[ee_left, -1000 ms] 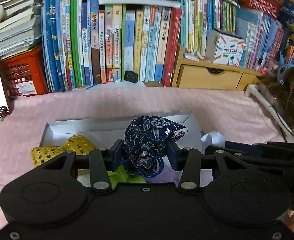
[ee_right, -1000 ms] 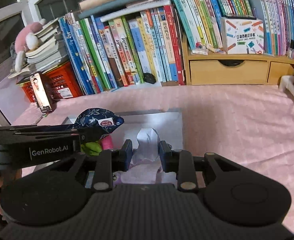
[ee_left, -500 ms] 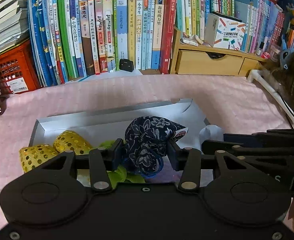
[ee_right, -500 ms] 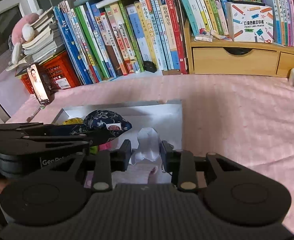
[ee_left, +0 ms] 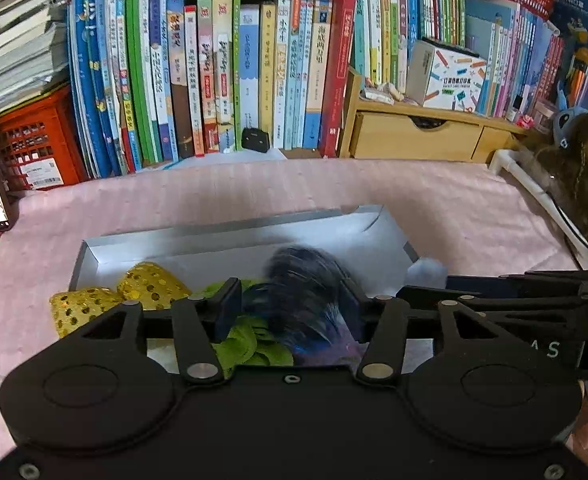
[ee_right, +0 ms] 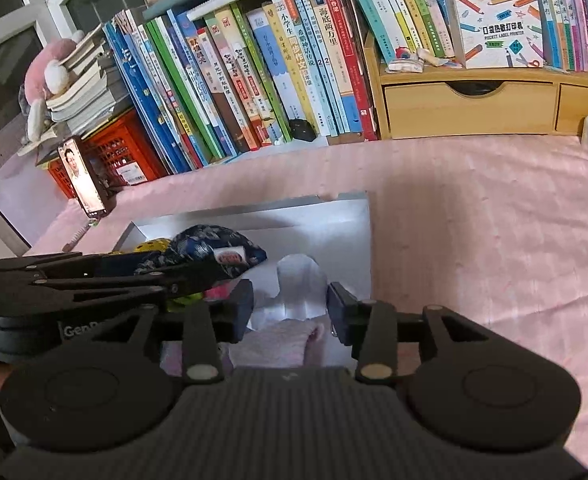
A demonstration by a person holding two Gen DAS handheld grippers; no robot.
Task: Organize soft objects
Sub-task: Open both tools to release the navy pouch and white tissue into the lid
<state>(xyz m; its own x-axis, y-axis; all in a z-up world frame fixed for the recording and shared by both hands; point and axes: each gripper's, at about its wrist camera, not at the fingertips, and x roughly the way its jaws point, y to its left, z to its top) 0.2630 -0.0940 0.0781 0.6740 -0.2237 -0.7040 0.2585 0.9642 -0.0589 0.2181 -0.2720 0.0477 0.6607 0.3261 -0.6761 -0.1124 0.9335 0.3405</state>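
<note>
Two tools hang over the shallow grey box (ee_left: 229, 236) on the pink-covered surface (ee_right: 494, 240), and both have just been spreading their jaws to let soft things fall into it. The left tool (ee_left: 289, 308) stands about half open; the dark blue floral pouch (ee_left: 306, 300) between its jaws is smeared with motion in its own view, so it looks to be slipping free, though the right-wrist view shows it sharp and level with the left tool's fingers. Whether a pad touches it I cannot tell. The right tool (ee_right: 289, 312) is open with clear gaps either side of the white fabric piece (ee_right: 298, 292), which sits in the box near its right edge, above something pale pink.

To finish the release well, I would open both tools fully while holding level, then lift straight up so no finger drags cloth back out. The pouch should land toward the middle of the box, clear of the gold sequined pouches (ee_left: 133, 292), one of which overhangs the left edge.

The green fabric (ee_left: 249, 340) and the near side of the box are largely hidden by the tools' bodies, so how full the box is there stays unknown.
</note>
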